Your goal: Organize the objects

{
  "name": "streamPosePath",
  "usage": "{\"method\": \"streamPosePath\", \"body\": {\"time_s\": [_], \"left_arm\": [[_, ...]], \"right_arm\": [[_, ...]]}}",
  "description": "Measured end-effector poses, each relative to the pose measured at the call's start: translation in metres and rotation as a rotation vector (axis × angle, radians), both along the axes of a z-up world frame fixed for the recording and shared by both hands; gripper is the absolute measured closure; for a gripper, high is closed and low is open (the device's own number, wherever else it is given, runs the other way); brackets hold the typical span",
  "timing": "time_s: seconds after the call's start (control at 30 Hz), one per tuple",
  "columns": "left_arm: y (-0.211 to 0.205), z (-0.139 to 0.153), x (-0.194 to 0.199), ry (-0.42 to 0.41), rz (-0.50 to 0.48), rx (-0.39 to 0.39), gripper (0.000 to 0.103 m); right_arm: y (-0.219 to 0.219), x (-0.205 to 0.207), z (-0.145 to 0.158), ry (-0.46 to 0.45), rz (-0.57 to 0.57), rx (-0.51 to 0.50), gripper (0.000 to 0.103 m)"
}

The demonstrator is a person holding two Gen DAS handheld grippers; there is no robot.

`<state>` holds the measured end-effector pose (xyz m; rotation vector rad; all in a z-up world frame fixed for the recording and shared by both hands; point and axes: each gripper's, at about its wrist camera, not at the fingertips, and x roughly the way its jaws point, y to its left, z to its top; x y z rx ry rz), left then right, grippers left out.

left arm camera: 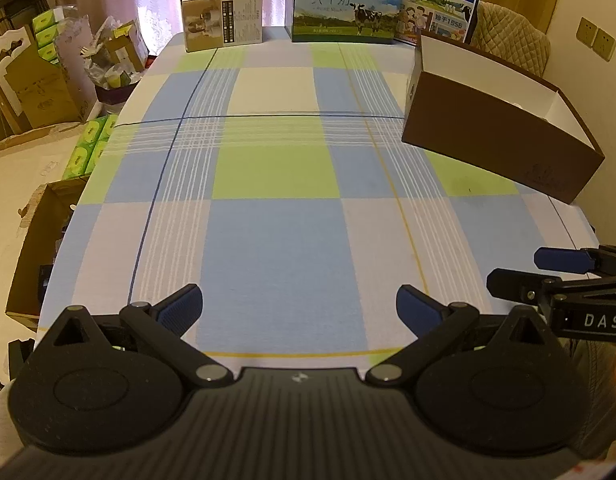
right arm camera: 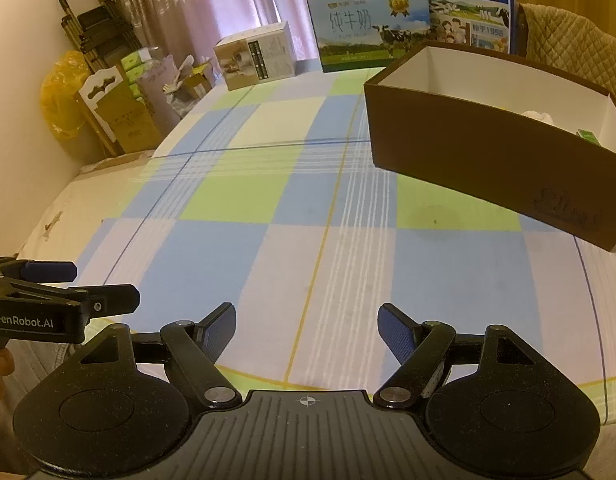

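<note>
A brown open box (left arm camera: 495, 132) (right arm camera: 483, 152) with a white inside stands at the table's right side. Over its rim in the right wrist view, something white (right arm camera: 536, 115) and a small green item (right arm camera: 587, 135) show inside it. My left gripper (left arm camera: 299, 306) hovers open over the near edge of the checked tablecloth, nothing between its blue pads. My right gripper (right arm camera: 306, 330) is open too, equally empty, just right of the left one. Each gripper shows at the edge of the other's view: the right gripper (left arm camera: 525, 270) and the left gripper (right arm camera: 104, 284).
At the far table edge stand a beige carton (left arm camera: 222, 22) (right arm camera: 256, 56) and two milk cartons (left arm camera: 345, 6) (right arm camera: 371, 34). A quilted chair back (right arm camera: 571, 46) rises behind the brown box. Cardboard boxes, green tissue packs (left arm camera: 90, 148) and clutter fill the floor to the left.
</note>
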<state>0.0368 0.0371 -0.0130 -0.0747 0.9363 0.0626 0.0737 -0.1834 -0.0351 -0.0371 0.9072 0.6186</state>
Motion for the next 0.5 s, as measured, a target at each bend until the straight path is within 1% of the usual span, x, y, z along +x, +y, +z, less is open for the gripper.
{"method": "streamPosePath", "body": {"time_s": [0.5], "left_arm": [[-0.0022, -0.0043, 0.0043, 0.01, -0.003, 0.001, 0.001]], "right_arm": [[-0.0018, 0.0017, -0.0054, 0.013, -0.008, -0.004, 0.028]]}}
